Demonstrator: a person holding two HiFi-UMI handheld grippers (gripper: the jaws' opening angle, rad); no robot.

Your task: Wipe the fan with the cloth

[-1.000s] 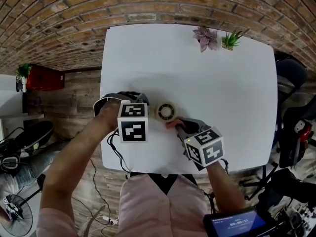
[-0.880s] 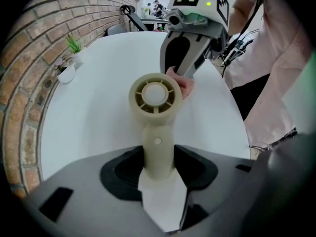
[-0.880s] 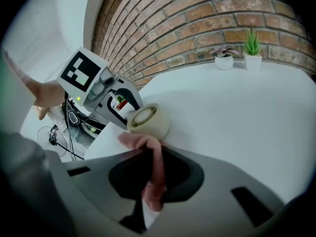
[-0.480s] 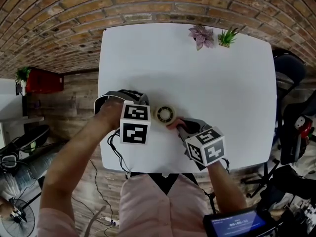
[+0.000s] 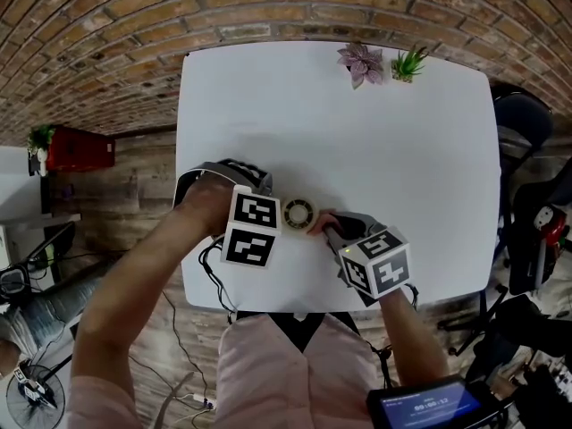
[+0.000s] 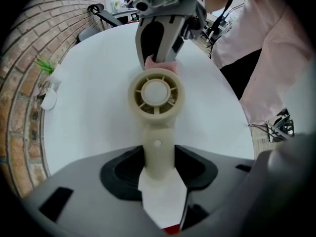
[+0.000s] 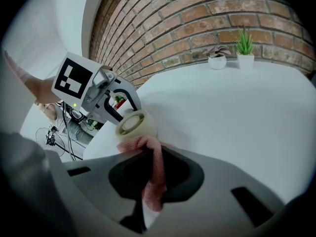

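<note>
We hold the left tool (image 6: 158, 168) closed on the handle of the small cream fan (image 6: 157, 94), with a dark pad pressing on each side of the handle. The fan's round, ribbed head points away from the jaws and faces up at us. In the head view the fan sits over the near middle of the white bench (image 5: 402, 150), between our two marker cubes. We cannot tell whether it touches the bench. The right tool (image 7: 150, 176) comes in from the other side, angled downward. Its jaws are clamped on the pink cloth (image 7: 143, 143), which runs as a narrow strip between the pads and bunches up beyond their tips. That bunched end lies against the rim of the fan's head, on the side away from the handle. At the bench's far edge a purple plant (image 5: 360, 63) and a green plant (image 5: 407, 63) stand close together in small pots, well apart from the fan. A brick wall (image 5: 134, 25) rises behind them.
</note>
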